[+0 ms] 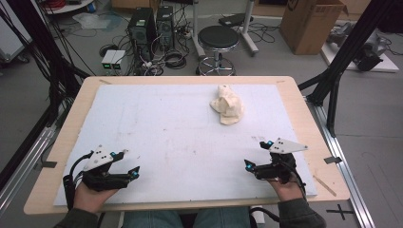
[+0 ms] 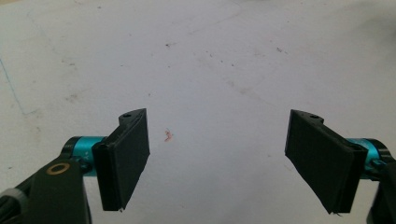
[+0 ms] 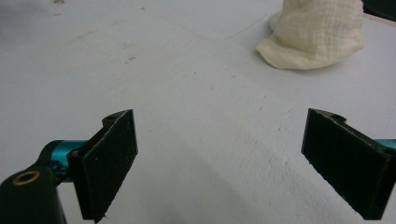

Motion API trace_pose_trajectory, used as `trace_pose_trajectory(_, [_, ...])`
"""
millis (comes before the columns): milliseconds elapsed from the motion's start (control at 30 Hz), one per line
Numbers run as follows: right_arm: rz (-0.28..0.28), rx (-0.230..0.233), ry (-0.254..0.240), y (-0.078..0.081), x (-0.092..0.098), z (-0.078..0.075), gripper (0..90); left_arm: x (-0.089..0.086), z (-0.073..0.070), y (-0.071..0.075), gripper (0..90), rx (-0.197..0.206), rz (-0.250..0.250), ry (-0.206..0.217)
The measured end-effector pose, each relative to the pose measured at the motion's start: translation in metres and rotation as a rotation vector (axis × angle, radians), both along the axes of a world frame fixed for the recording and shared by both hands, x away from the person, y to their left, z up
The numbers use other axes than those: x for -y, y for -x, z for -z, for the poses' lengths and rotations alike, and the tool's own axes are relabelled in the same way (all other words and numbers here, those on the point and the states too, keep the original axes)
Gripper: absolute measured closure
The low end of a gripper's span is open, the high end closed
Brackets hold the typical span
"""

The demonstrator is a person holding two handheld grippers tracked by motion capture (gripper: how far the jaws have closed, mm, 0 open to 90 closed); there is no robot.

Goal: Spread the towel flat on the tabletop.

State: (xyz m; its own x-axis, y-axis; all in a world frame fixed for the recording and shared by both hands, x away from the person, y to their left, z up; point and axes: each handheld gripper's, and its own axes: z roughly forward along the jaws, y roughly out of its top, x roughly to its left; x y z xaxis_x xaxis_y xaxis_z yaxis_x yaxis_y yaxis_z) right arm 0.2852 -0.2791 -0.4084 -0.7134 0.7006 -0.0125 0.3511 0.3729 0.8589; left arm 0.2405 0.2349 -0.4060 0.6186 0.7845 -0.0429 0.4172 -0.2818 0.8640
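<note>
A crumpled cream cloth (image 1: 228, 105) lies in a heap on the white foam sheet (image 1: 180, 137), toward the far right. The same cloth (image 3: 315, 32) shows at the top right of the right gripper view, well beyond the jaws. My left gripper (image 1: 130, 163) rests low over the sheet near the front left, open, with nothing between its jaws (image 2: 217, 161). My right gripper (image 1: 256, 154) sits near the front right, open and empty too (image 3: 222, 163). Both stand far from the cloth.
The foam sheet covers a wooden table (image 1: 304, 109) whose edge shows all round. Beyond the far edge stand a black stool (image 1: 217, 40), computer towers (image 1: 151, 26), cables and a cardboard box (image 1: 311, 23). Black frame posts (image 1: 351, 47) flank the table.
</note>
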Motion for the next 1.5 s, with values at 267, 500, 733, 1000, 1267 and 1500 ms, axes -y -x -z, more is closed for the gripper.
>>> trace_pose_trajectory(267, [0.003, 0.0, -0.007, -0.002, 0.003, 0.001, 9.7, 0.001, 0.001, 0.0, 22.3, -0.002, 0.002, -0.001])
trace_pose_trajectory(500, [0.011, -0.002, -0.008, 0.001, 0.002, 0.0, 9.7, 0.001, 0.0, -0.001, 22.3, 0.004, 0.001, 0.005])
trace_pose_trajectory(733, [0.009, 0.003, -0.004, 0.002, 0.001, 0.0, 9.7, 0.003, 0.0, -0.001, 22.3, 0.008, 0.004, 0.001])
trace_pose_trajectory(1000, [0.009, 0.002, -0.005, 0.0, -0.001, 0.0, 9.7, 0.003, 0.001, -0.001, 22.3, 0.005, 0.002, -0.007])
trace_pose_trajectory(1267, [-0.008, -0.012, -0.022, -0.005, -0.004, -0.003, 9.7, 0.001, 0.001, -0.001, 22.3, 0.015, -0.006, -0.006])
trace_pose_trajectory(1500, [-0.037, -0.045, -0.028, -0.012, -0.005, -0.007, 9.7, -0.001, 0.0, -0.004, 22.3, 0.024, -0.022, 0.0])
